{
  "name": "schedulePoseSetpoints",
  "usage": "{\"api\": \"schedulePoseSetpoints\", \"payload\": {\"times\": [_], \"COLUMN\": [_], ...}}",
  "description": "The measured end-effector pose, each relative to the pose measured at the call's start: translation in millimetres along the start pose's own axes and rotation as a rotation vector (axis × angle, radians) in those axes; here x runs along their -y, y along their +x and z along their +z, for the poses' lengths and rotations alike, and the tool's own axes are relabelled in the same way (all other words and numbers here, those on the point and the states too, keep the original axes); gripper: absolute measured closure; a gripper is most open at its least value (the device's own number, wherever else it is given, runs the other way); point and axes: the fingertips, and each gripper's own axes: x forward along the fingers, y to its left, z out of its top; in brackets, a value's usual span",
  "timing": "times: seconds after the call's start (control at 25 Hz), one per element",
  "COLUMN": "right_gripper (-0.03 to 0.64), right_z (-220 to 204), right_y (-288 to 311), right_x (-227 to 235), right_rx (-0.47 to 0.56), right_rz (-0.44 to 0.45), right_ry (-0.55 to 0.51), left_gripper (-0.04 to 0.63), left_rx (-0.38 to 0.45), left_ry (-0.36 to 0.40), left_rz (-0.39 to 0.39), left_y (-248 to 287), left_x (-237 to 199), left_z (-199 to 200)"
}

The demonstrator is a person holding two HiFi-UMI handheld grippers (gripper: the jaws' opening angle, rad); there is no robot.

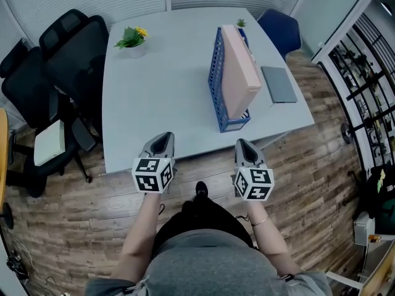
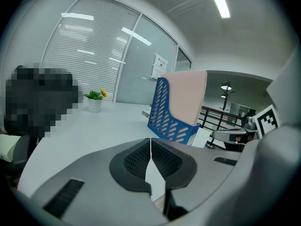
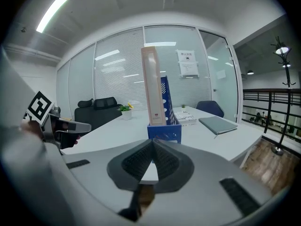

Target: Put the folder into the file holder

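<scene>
Since the pink folder [image 1: 237, 73] already stands upright in the blue file holder [image 1: 213, 73], just ahead of the right tongs [image 1: 243, 147], little remains. Left tongs [image 1: 162, 142] and right: both closed, empty.

Risk: the folder stands tall, possibly not fully seated, so a stray knock could tip it.

Pale grey desk [image 1: 160, 97] ahead, potted plant [image 1: 133, 39] far ahead-left, wood floor [image 1: 92, 196] beneath.

I read the folder [image 1: 239, 73] as pale pink; the file holder [image 1: 214, 73] blue, slotted; the surface [image 1: 160, 97] pale grey; the notebook [image 1: 279, 84] slate grey; the plant [image 1: 131, 37] green with a yellow bloom; the chairs [image 1: 68, 60] black; the floor [image 1: 92, 196] brown planks; the left gripper [image 1: 162, 137] and right gripper [image 1: 242, 143] grey, markers black-and-white squares.
</scene>
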Motion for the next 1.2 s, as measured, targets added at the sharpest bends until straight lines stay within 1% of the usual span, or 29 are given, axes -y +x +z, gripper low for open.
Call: {"api": "schedulePoseSetpoints", "payload": {"times": [0.24, 0.44, 0.8, 1.0, 1.2], "right_gripper": [0.614, 0.615, 0.615, 0.615, 0.615], "right_z": [-14, -14, -8, 0, 6], "right_y": [-1, 3, 7, 3, 4], "right_x": [-2, -2, -8, -11, -14], "right_rx": [-0.056, -0.082, -0.082, -0.068, -0.056], "right_rz": [-0.001, 0.012, 0.045, 0.057, 0.072], "right_ry": [0.011, 0.012, -0.02, -0.078, -0.075], "left_gripper": [0.569, 0.569, 0.569, 0.569, 0.569], "left_rx": [-0.004, -0.001, -0.009, -0.013, -0.019], "left_ry": [-0.002, -0.007, -0.015, -0.019, -0.02], "left_rz": [0.002, 0.005, 0.008, 0.006, 0.008], "left_y": [0, 1, 4, 5, 6], "left_x": [1, -2, -1, 3, 3], "left_z": [-1, 1, -3, -5, -7]}}
